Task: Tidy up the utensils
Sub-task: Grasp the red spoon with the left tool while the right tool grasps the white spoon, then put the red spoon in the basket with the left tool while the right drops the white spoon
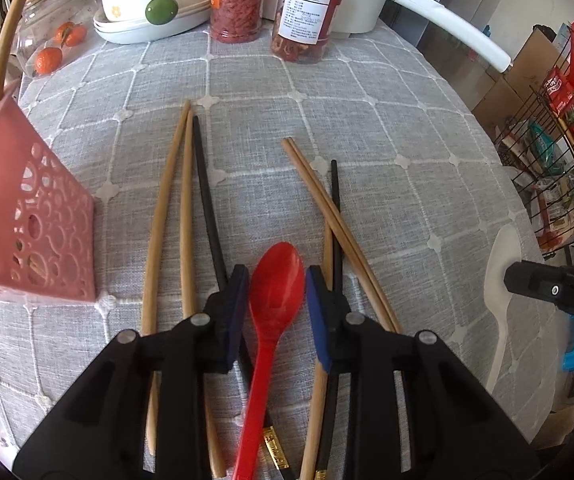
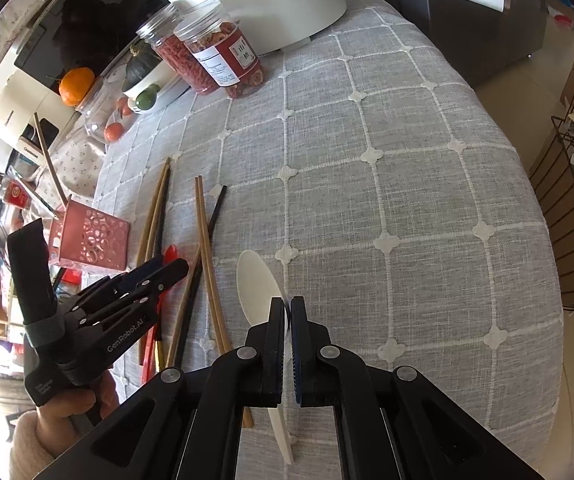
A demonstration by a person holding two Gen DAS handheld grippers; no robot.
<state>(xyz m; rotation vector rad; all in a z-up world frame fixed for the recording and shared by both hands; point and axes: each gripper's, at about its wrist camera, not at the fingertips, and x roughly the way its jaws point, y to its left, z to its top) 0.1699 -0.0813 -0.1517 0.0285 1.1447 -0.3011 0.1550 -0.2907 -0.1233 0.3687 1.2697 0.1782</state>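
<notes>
A red plastic spoon (image 1: pixel 275 280) lies on the grey checked tablecloth among several wooden and black chopsticks (image 1: pixel 175 184). My left gripper (image 1: pixel 273 280) is open, its two fingers on either side of the spoon's bowl. A white spoon (image 2: pixel 259 284) lies further right; it also shows in the left wrist view (image 1: pixel 501 264). My right gripper (image 2: pixel 288 304) is shut on the edge of the white spoon's bowl. A pink perforated utensil holder (image 1: pixel 31 216) stands at the left with a long wooden stick (image 1: pixel 7 40) in it.
Two jars of dried red food (image 1: pixel 303 12), stacked white dishes with a squash and a lime (image 1: pixel 155 8), a bag of oranges (image 1: pixel 51 48) and a white pot (image 2: pixel 271 4) stand at the table's far edge. A wire rack (image 1: pixel 559 152) stands beyond the right edge.
</notes>
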